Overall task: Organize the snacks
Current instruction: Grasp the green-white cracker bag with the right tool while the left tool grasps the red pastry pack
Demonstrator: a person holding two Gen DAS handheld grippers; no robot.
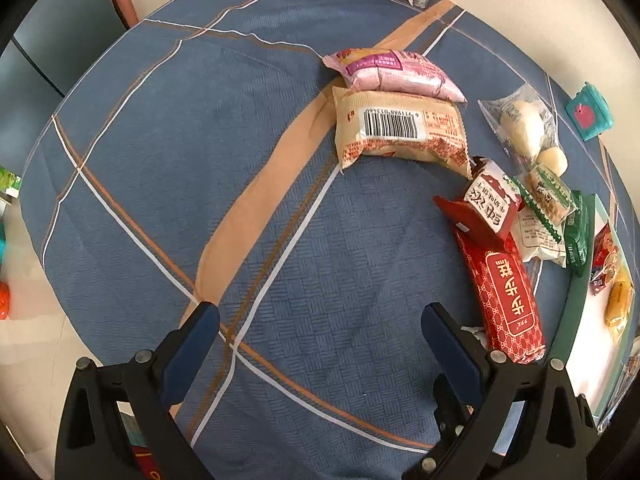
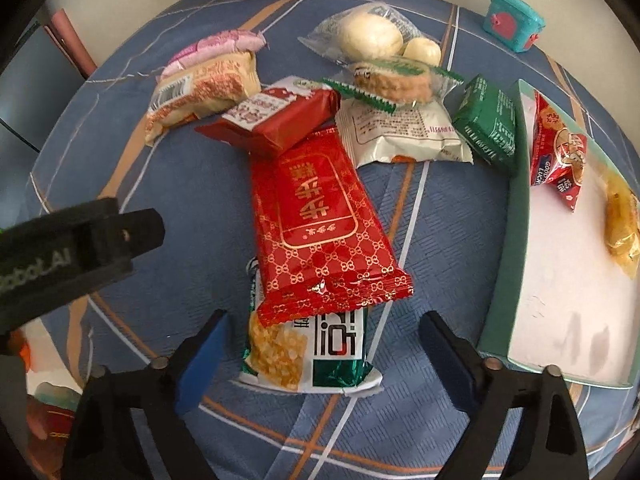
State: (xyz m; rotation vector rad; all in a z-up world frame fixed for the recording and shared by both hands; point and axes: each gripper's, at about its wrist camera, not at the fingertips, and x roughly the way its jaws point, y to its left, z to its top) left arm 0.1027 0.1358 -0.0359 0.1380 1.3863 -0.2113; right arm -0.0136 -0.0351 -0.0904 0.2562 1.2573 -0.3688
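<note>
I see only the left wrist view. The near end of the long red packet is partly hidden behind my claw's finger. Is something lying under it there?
Observer: Yes. A green-and-white packet lies under the long red packet, and its near end sticks out.
Operator: Where is the right claw?
Observer: The right claw is open, with one finger on each side of that green-and-white packet and not closed on it.
Operator: What is in the box at the right edge?
Observer: The green box has a white floor, and a small red packet and a yellow packet lie inside.
</note>
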